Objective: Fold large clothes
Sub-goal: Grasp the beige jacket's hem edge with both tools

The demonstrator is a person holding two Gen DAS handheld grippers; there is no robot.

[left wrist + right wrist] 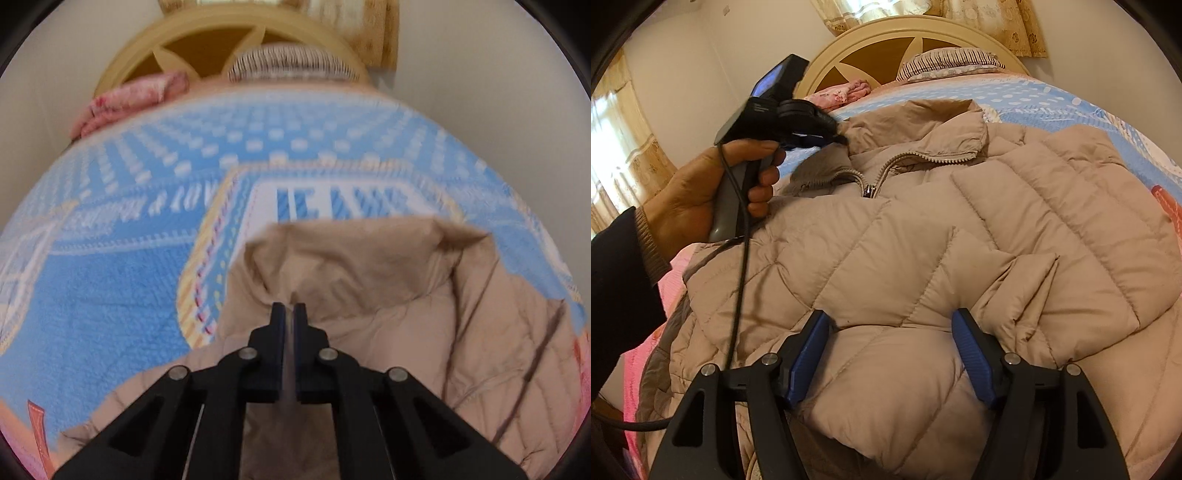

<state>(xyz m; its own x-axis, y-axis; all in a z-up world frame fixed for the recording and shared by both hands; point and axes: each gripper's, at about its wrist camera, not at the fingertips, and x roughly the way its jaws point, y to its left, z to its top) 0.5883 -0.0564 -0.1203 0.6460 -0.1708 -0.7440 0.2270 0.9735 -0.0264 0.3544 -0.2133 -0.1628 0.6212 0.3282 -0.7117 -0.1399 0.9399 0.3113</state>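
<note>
A beige quilted puffer jacket [923,221] lies front up on a blue patterned bedspread [1034,96], zip partly done up and collar toward the headboard. My left gripper [290,308] is shut on a pinch of the jacket [369,295] fabric. In the right wrist view that left gripper [838,134], held by a hand [701,192], bites the jacket's left collar and shoulder edge. My right gripper [892,321] sits at the jacket's lower part, its jaws wide apart. Its blue pads [812,350] press a thick puffy fold on both sides.
A round cream and brown headboard [886,48] stands at the far end, with a striped pillow [949,61] and a crumpled pink cloth [846,92] before it. Curtains [997,22] hang behind. The left gripper's black cable [738,295] trails across the jacket. The bedspread [110,277] spreads left.
</note>
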